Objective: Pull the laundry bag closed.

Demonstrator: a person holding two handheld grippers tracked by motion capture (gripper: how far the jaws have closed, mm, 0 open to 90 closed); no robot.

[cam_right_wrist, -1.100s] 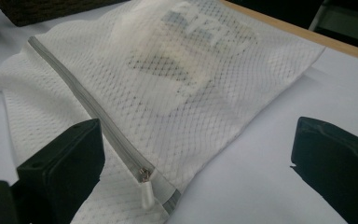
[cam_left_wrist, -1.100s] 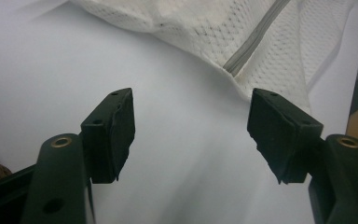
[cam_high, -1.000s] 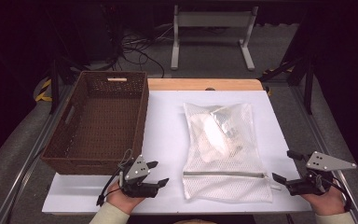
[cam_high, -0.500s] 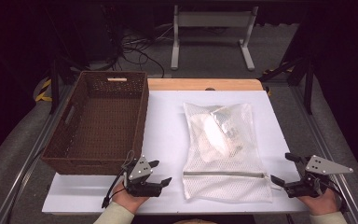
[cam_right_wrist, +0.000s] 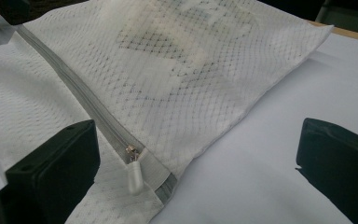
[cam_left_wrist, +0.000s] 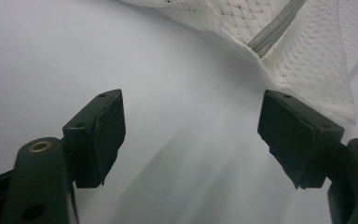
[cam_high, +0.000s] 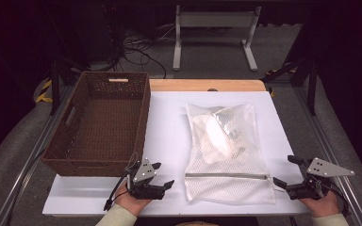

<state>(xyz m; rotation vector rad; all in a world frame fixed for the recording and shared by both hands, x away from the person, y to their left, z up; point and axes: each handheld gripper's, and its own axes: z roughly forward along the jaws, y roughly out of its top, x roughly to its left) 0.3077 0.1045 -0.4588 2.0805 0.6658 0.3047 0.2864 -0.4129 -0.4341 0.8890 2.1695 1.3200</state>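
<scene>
The white mesh laundry bag (cam_high: 226, 153) lies zipped on the counter (cam_high: 169, 136). The left gripper (cam_high: 162, 176) at seven o'clock has its fingers released, just widening; the right gripper (cam_high: 287, 172) at four o'clock is spread, empty, near the zipper pull (cam_right_wrist: 134, 175).

We see bare bench (cam_high: 167, 127) between the basket (cam_high: 99, 122) and mesh bag (cam_high: 226, 150); the basket's wall probably blocks the left.

White table (cam_high: 169, 122): wicker basket (cam_high: 99, 122), mesh bag (cam_high: 226, 150).
</scene>
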